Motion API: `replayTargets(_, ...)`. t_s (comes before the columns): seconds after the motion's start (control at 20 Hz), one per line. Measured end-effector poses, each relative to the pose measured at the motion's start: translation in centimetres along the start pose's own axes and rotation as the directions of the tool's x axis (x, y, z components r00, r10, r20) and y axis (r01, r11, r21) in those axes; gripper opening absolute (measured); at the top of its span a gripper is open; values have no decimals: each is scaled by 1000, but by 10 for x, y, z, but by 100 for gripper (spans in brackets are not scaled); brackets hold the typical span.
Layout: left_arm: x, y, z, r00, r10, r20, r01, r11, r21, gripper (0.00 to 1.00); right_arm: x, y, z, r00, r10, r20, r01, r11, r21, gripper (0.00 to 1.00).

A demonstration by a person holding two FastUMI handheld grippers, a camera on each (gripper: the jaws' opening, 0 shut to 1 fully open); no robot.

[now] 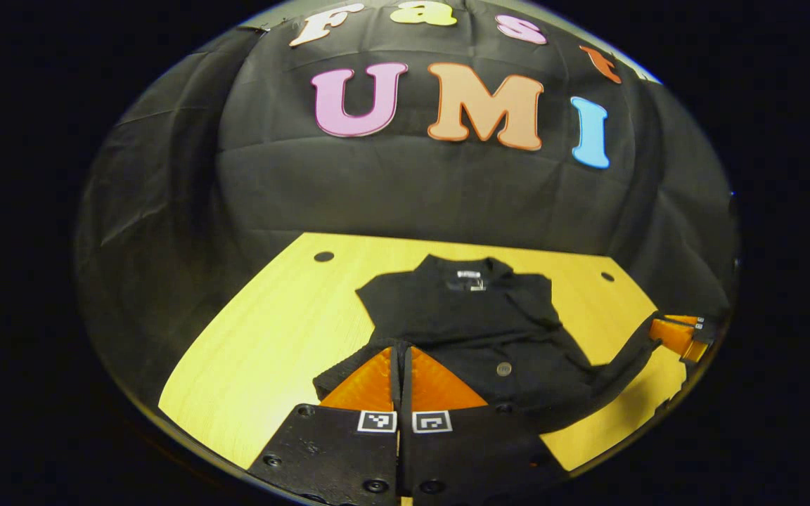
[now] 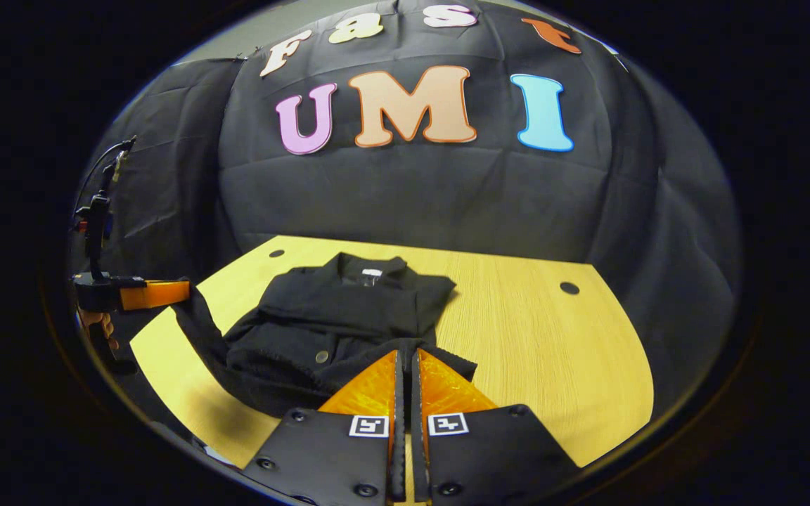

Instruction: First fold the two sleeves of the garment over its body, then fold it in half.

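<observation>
On the yellow table [image 1: 250, 351], the black garment [image 1: 468, 316] lies collar far, sleeves folded over its body, while the left gripper [image 1: 401, 365] and right gripper [image 2: 406, 369] each pinch a near hem corner of this soft, limp, probably light cloth.

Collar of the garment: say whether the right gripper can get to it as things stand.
Probably yes: only the garment lies between the right gripper and the collar. But its jaws are shut on the hem.
</observation>
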State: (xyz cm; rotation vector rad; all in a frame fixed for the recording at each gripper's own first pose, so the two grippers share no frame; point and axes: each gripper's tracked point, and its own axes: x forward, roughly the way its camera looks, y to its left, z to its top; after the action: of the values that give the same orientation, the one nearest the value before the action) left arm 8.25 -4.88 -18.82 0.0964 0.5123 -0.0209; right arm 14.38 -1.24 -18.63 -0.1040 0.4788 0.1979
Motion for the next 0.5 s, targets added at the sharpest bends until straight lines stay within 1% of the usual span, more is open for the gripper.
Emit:
replayTargets(0.15, 20, -4, 38, 998, -8, 59, 9, 1000, -14, 0, 22, -3, 36, 999, -7, 46, 7, 1000, -9, 6)
replayTargets(0.25, 30, 1, 54, 996, 6, 92, -4, 1000, -16, 0, 34, -6, 57, 997, -17, 73, 18, 1000, -15, 6)
replayTargets(0.4, 55, 6, 80, 988, 22, 153, -15, 999, -45, 0, 60, -10, 88, 993, -33, 115, 38, 998, -42, 6)
replayTargets(0.5, 73, 12, 88, 987, 40, 154, -31, 998, -61, 0, 81, -12, 105, 992, -41, 123, 47, 998, -51, 6)
